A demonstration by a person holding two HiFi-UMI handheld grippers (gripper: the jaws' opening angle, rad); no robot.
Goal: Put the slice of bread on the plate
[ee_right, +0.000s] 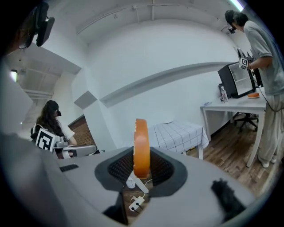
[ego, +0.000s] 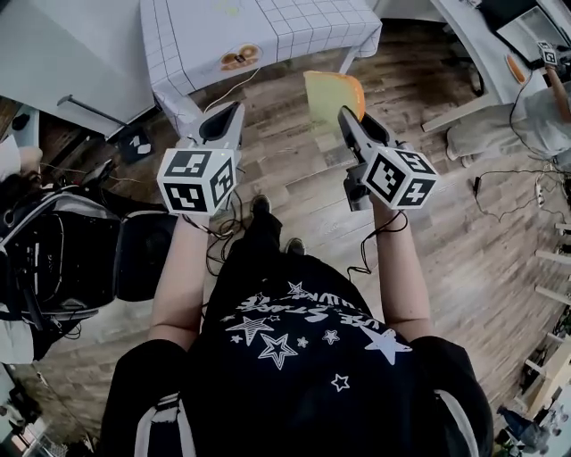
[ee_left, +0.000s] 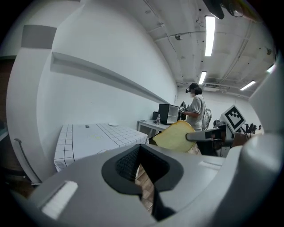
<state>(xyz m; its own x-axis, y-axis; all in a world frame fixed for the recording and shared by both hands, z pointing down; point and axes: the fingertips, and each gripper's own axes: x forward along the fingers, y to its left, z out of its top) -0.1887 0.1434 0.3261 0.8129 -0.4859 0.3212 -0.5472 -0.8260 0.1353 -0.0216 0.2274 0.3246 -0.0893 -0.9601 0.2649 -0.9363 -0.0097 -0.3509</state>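
Observation:
My right gripper (ego: 343,112) is shut on a slice of bread (ego: 332,96), pale yellow with an orange-brown crust, and holds it on edge above the wooden floor. In the right gripper view the bread (ee_right: 141,148) stands upright between the pads. From the left gripper view the same slice (ee_left: 174,135) shows at the right. My left gripper (ego: 234,112) stands beside it with a narrow gap and nothing between its pads. Ahead is a table with a white checked cloth (ego: 294,27). A small white plate-like thing (ee_left: 113,124) lies on it.
A brown-orange thing (ego: 239,58) sits at the table's near edge. A black bag (ego: 62,259) stands at the left. Cables (ego: 508,187) trail over the floor at the right. A person (ee_right: 259,66) stands at a white desk (ee_right: 230,104) further right, and another sits at the left (ee_right: 49,124).

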